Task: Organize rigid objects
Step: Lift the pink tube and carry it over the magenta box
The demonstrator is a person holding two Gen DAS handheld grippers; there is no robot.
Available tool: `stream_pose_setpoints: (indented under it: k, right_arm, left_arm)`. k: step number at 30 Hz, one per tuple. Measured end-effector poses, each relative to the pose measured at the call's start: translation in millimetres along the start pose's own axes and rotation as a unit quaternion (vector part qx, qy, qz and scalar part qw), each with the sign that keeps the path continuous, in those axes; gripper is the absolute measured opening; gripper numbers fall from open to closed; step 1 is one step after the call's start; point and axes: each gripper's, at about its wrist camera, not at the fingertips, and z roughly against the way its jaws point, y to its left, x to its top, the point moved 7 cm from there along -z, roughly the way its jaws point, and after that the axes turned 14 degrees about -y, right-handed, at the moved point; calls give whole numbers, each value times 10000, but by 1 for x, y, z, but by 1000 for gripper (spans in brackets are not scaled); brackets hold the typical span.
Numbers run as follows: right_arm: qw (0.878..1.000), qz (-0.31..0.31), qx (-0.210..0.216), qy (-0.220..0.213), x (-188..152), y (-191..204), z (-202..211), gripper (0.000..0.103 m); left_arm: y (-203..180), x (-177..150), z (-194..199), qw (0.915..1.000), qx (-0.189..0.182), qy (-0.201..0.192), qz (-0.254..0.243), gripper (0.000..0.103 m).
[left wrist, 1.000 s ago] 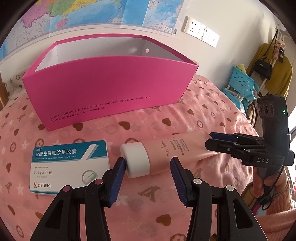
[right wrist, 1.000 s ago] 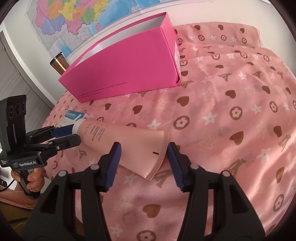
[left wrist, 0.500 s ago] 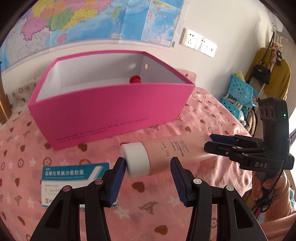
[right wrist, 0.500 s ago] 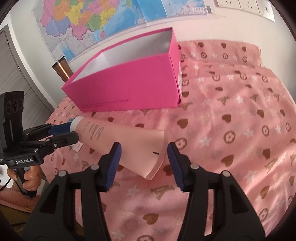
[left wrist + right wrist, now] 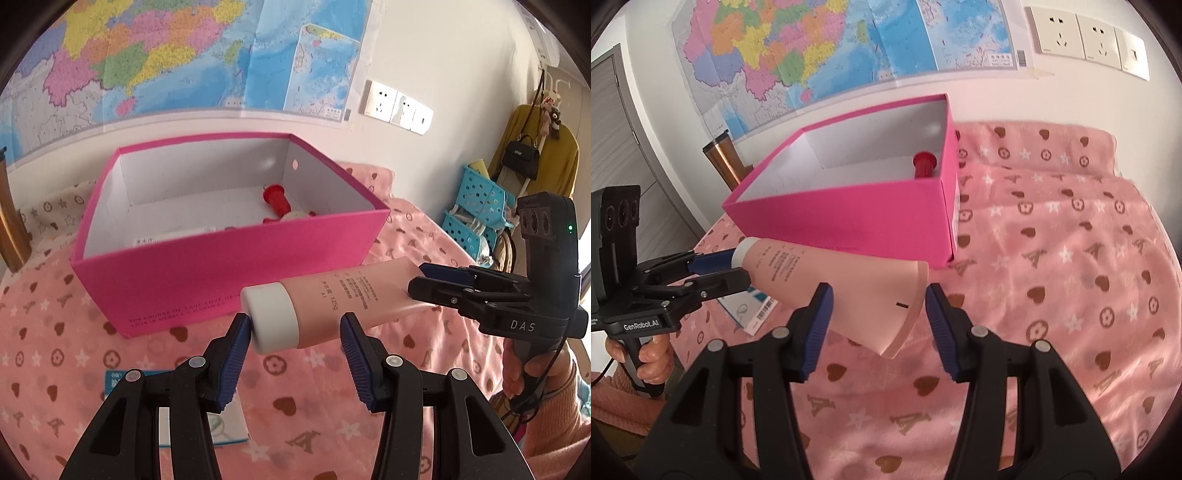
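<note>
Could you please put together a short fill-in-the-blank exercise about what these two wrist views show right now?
1. The tube has a ____ cap.
2. The left gripper holds the tube at its ____ end; the right gripper holds the flat end.
3. The box is ____ outside and white inside.
4. The bottle in the box has a ____ cap.

Missing words: white; cap; pink; red

Left gripper (image 5: 295, 328): jaws part-open, clamping the tube (image 5: 332, 299) at its cap end, angled downward. Right gripper (image 5: 879, 306): at three o'clock of the left, jaws part-open, clamping the tube's flat end.
</note>
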Motion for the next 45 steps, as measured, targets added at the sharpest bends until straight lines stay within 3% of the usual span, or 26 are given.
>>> stream_pose_setpoints:
  k: [19,45]
  right_arm:
    - [9988,283,-10,-404,45,2,0,55]
    - [9979,393,-30,-518,81,-6,-20,55]
  left_arm:
    - [-1,30,-2,9995,39,-290,-145,50]
    - [7,64,-17,9986,95,-482,-211,50]
